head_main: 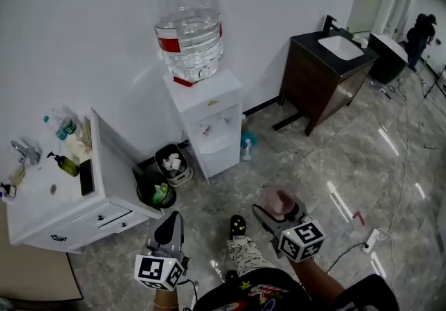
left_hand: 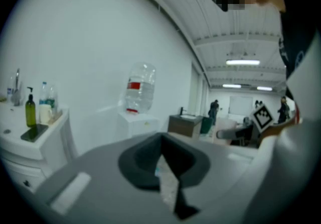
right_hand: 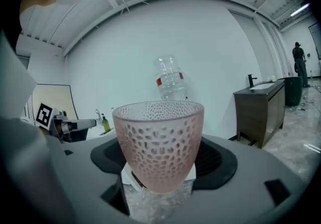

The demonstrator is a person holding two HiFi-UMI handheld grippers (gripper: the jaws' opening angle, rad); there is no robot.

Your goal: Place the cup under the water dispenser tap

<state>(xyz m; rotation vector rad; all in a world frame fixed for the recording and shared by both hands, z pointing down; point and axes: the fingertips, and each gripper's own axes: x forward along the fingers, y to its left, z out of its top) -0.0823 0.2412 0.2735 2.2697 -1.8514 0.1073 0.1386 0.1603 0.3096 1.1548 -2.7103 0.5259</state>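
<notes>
The pink dimpled cup (right_hand: 158, 145) stands upright between the jaws of my right gripper (right_hand: 158, 165), which is shut on its lower part. From the head view the cup (head_main: 279, 198) and right gripper (head_main: 277, 206) hover over the marble floor, well short of the white water dispenser (head_main: 211, 121) against the wall. An upturned clear bottle (head_main: 189, 27) sits on top of it, and its taps (head_main: 217, 124) are on the front. My left gripper (head_main: 171, 224) is low at the left, its dark pads (left_hand: 145, 160) together with nothing between them.
A white vanity (head_main: 63, 198) with bottles stands left of the dispenser. Two waste bins (head_main: 167, 176) sit between them, and a spray bottle (head_main: 247, 148) is at the dispenser's right foot. A dark wooden sink cabinet (head_main: 324, 72) stands farther right. A person (head_main: 421, 34) is in the distance.
</notes>
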